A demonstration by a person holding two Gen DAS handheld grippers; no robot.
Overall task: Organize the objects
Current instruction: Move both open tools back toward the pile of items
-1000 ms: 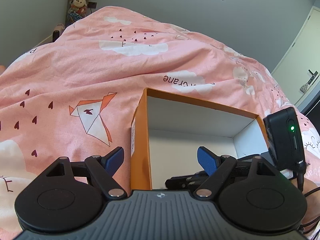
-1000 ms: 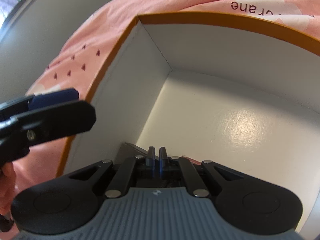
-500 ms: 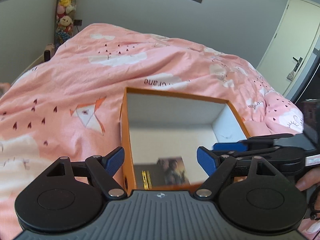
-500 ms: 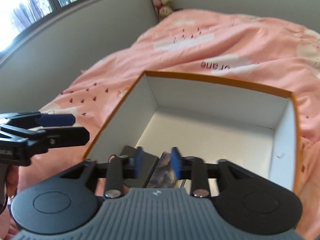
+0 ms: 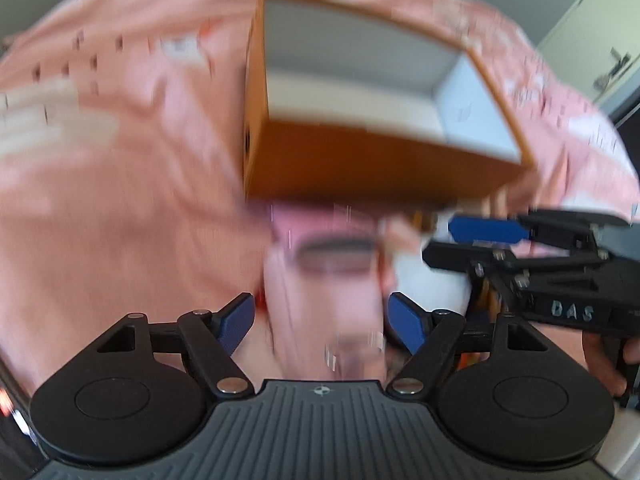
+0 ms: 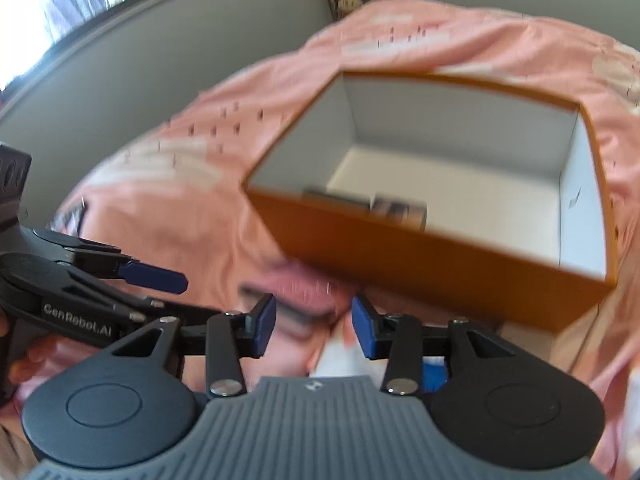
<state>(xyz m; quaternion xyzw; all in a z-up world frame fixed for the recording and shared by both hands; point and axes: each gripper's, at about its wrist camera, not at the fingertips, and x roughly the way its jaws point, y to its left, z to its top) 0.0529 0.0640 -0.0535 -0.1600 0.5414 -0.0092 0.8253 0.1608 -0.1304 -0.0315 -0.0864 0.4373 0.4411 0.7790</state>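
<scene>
Left tongs (image 5: 320, 320): wide apart and closing in a little, nothing gripped; below them a blurred pink thing (image 5: 324, 280) lies on the bed. A second ago they straddled the box's left wall; now they hang short of its near wall.
Right tongs (image 6: 314, 328): a second ago clenched deep inside the box; now outside it, half spread and opening, empty.
Orange box (image 6: 440, 256): open, white inside, on the pink duvet (image 6: 180, 216), just beyond both tongs.
Cards (image 6: 400, 210): flat on the box floor against the near wall, with a dark flat piece (image 6: 336, 198) beside them; half a second ago they lay under the right tongs.
Sharpness: both views are smeared, so the pink thing cannot be identified.
</scene>
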